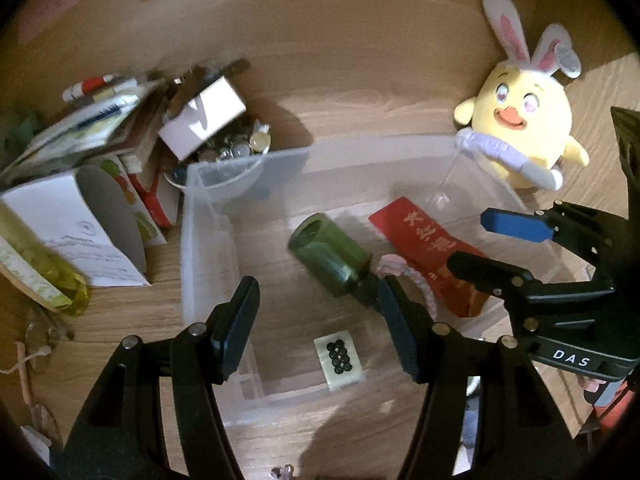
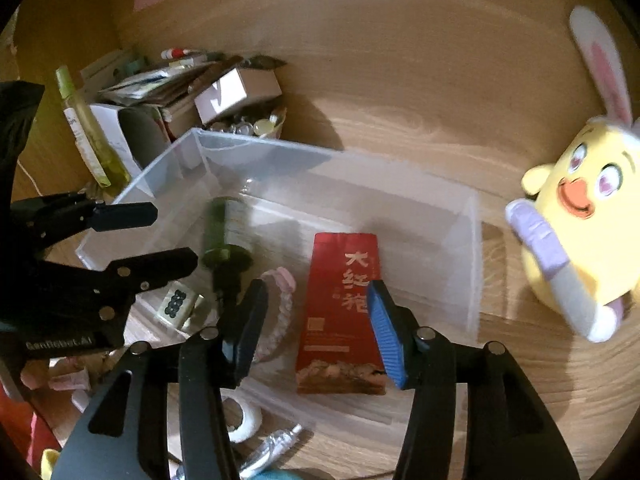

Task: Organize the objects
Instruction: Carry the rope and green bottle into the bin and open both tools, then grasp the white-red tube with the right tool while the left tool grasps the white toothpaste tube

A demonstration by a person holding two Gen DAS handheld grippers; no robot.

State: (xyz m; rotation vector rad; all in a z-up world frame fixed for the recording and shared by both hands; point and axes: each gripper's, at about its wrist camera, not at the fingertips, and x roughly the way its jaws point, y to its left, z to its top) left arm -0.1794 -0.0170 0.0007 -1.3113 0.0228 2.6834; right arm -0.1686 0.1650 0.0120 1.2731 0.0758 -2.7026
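Left edge of my left wrist view: a cluttered pile of cartons, sachets and a white box, blurry, upper left to mid left. A small clear bowl of glass beads sits at the bin's far left corner.

Centre: clear plastic bin, frosted walls, wood-grain table showing through the floor. Inside it, left to right: a cream mahjong tile with black dots, lower centre; a dark green glass bottle lying on its side, mouth toward upper left; a pink braided loop just beside the bottle's cap end; a red carton with gold characters, lying flat, glossy, right of centre.

My left gripper hangs over the bin, jaws apart, nothing between the pads. My right gripper is over the near end of the red carton, blue pads parted on either side of it, not pressing; carton rests on the bin floor.

Right side: yellow chick plush with bunny ears, upright on the table, just outside the bin's far right corner.
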